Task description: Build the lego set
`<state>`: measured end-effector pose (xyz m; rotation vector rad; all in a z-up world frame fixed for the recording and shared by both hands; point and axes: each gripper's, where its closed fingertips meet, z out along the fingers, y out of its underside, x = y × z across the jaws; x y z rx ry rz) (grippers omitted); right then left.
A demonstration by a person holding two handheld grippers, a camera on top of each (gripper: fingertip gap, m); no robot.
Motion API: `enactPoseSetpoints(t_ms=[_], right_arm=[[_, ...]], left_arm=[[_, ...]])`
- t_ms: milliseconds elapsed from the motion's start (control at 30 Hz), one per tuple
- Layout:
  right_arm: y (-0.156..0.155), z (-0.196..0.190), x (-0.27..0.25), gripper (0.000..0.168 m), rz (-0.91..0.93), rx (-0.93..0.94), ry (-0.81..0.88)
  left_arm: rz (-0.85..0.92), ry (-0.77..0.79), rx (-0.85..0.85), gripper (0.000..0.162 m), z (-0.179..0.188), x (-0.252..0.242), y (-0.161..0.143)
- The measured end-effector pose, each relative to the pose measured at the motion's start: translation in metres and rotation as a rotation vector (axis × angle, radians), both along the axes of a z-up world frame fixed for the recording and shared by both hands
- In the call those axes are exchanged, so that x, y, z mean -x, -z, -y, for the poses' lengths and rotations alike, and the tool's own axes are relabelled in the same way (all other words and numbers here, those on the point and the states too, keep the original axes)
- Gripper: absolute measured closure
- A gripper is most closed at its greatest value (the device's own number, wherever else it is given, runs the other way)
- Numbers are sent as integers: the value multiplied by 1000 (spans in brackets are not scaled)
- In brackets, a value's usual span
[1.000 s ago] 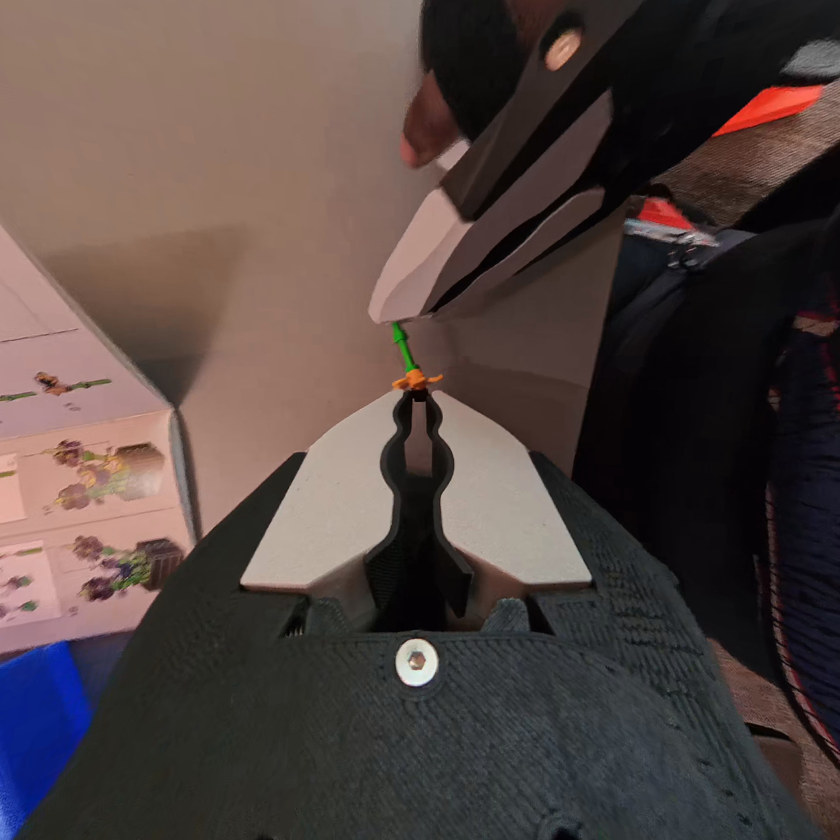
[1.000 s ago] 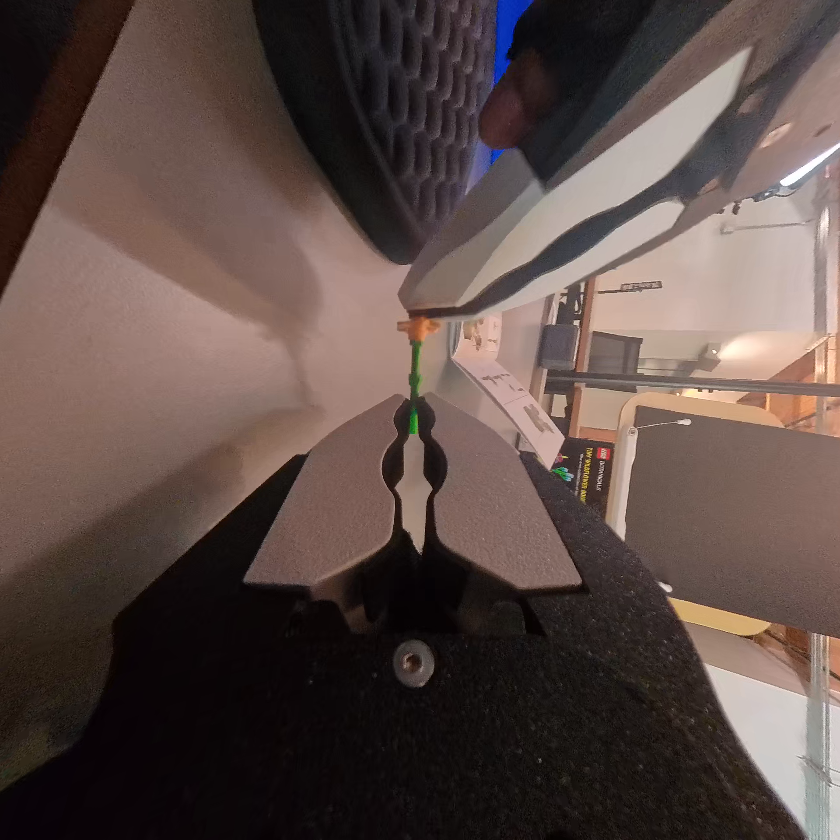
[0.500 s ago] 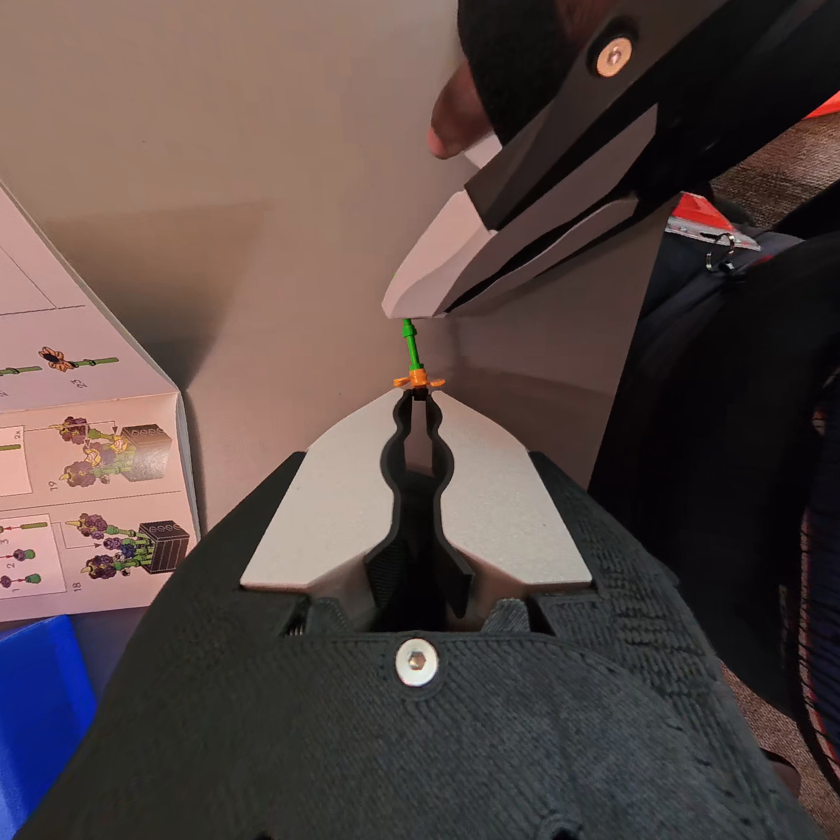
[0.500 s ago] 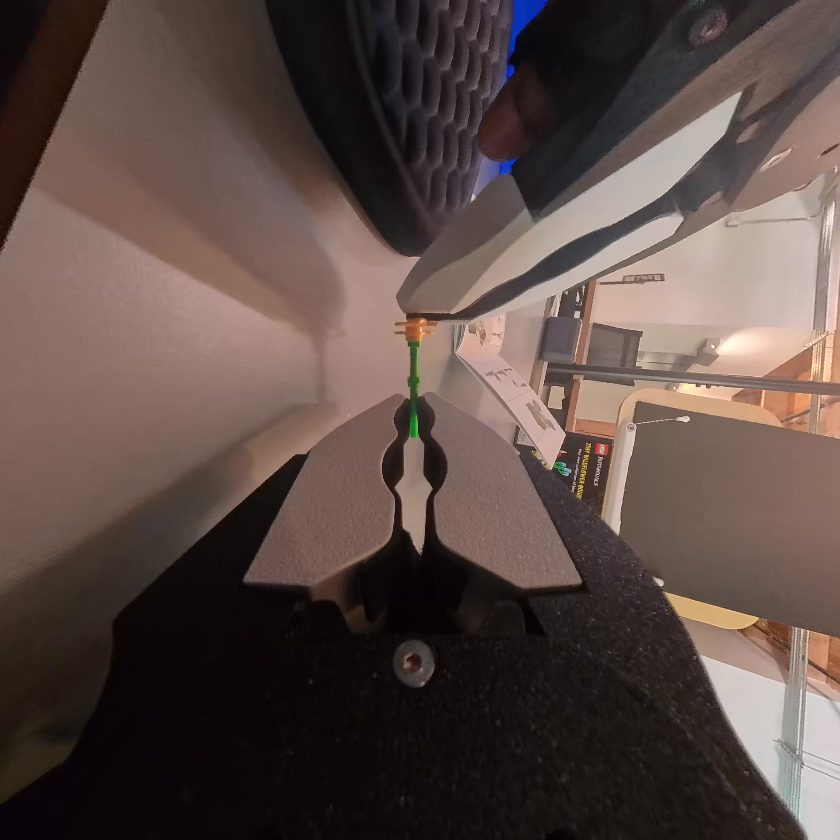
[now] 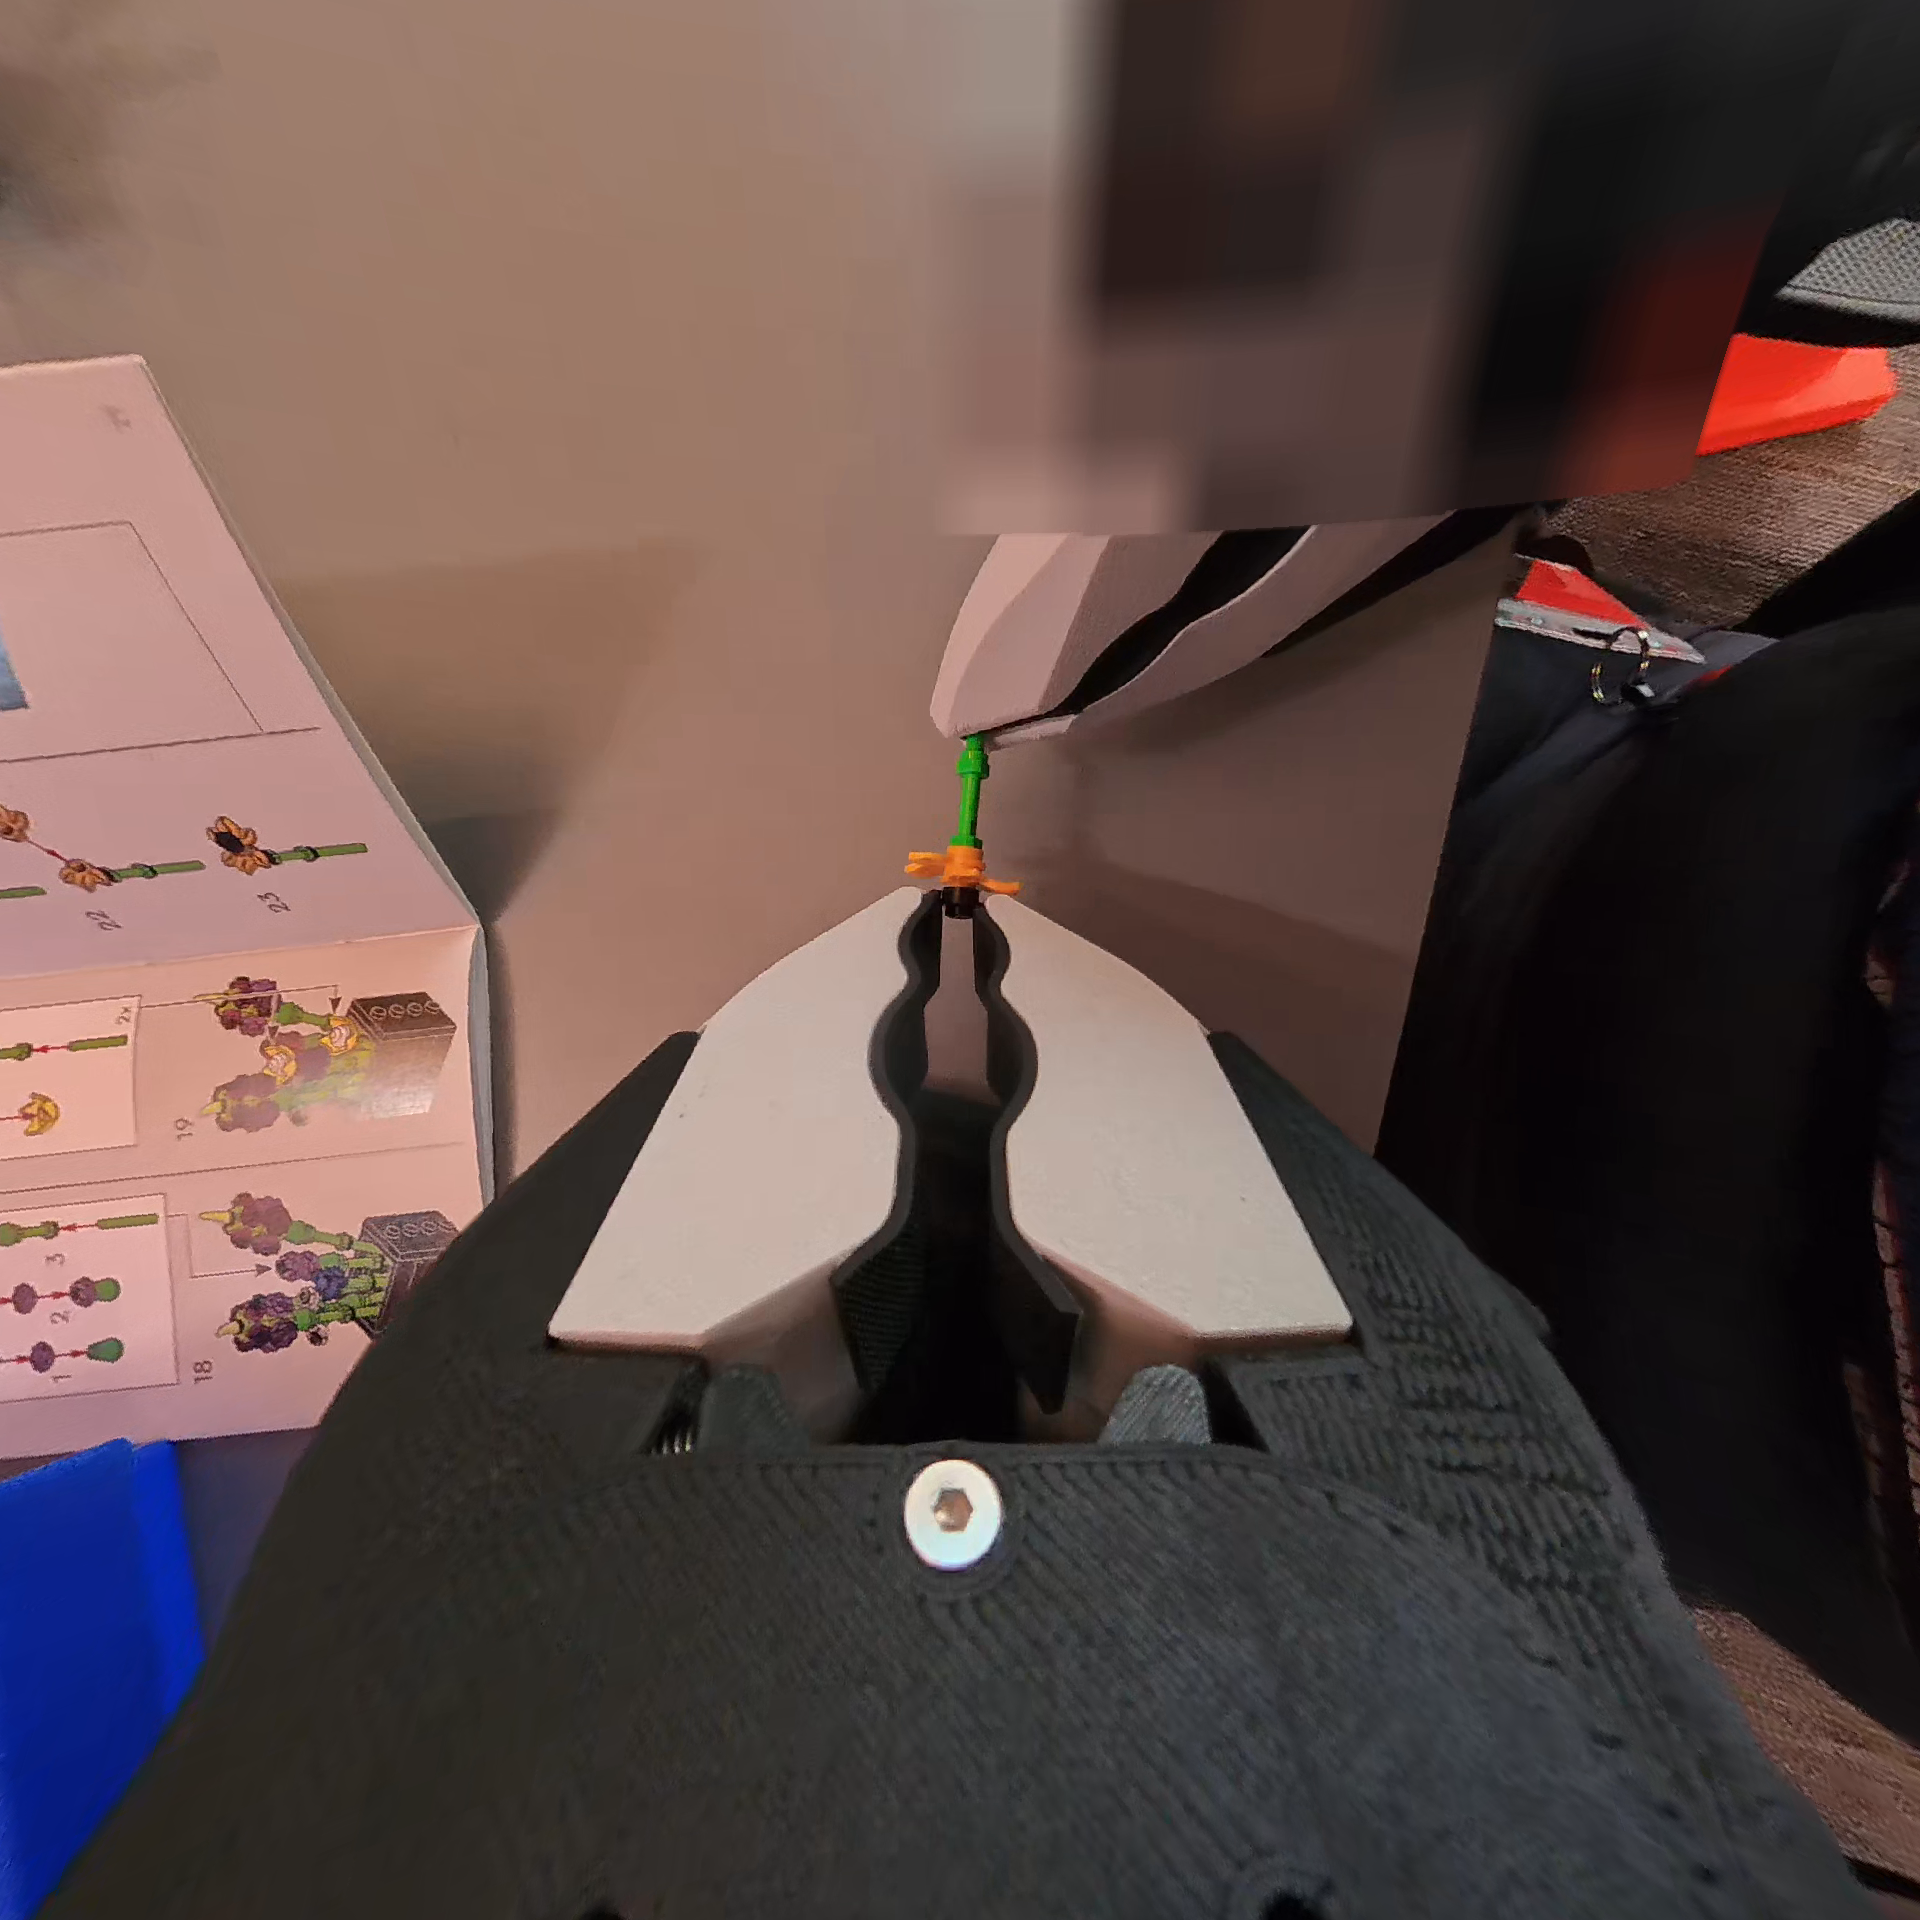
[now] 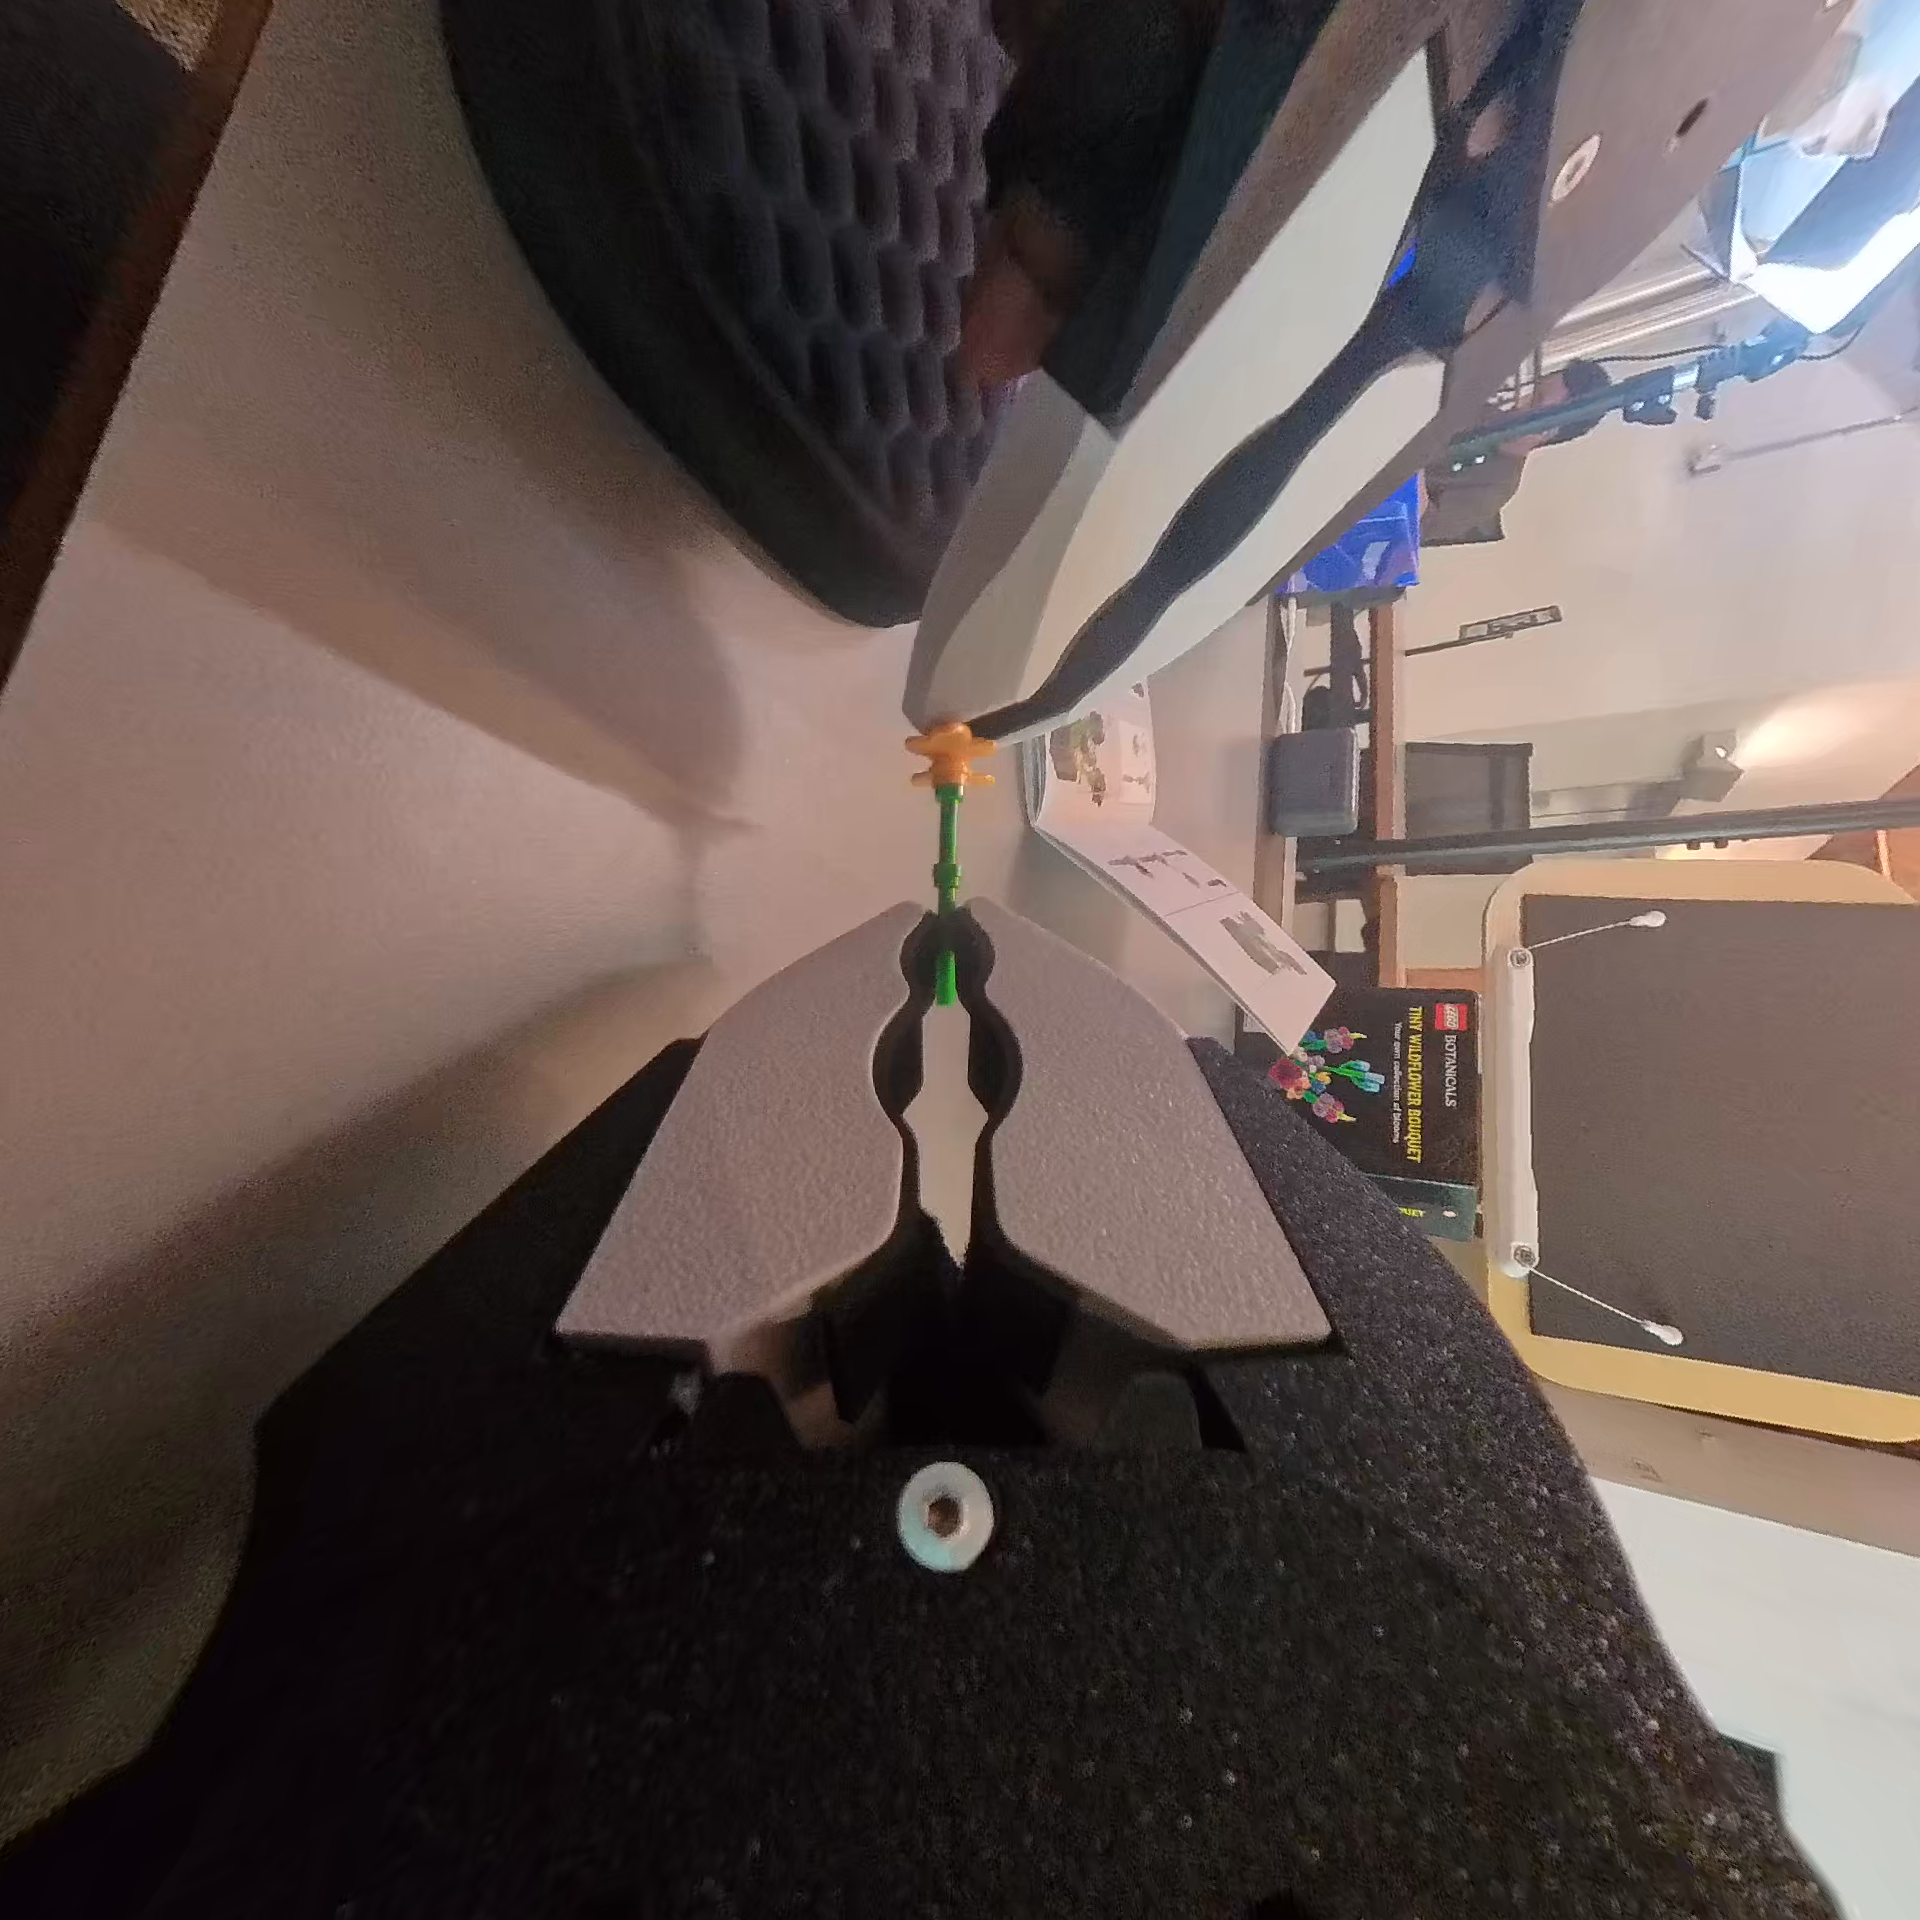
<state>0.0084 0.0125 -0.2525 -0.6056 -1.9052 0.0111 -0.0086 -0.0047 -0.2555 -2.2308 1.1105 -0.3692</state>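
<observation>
Slim green plastic lego stem [image 5: 968, 792], ribbed, capped with flat orange petal piece [image 5: 961, 871]. Spanning tip to tip: petal end pinched by matte grey left gripper [image 5: 957, 906], bare end clamped by right gripper [image 6: 943, 914]. Paper instruction booklet [image 5: 239, 987] left.

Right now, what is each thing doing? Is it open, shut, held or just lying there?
Left gripper: fingers shut on the small orange flower piece.
Right gripper: fingers shut on the thin green stem rod.
Orange flower piece: sitting on the stem's end, pinched at its dark base.
Green stem rod: held in the air between both grippers.
White instruction booklet: open, lying flat.
Black lego box: lying beyond the booklet.
</observation>
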Motion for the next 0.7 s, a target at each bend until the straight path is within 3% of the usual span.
enactPoseSetpoints(t_ms=[433, 700], right_arm=[[-7, 1, 0, 166, -41, 42, -10], [-10, 3, 1, 165, -51, 49, -19]], left_arm=[[99, 29, -49, 156, 1, -6, -12], [60, 20, -52, 156, -2, -2, -7]])
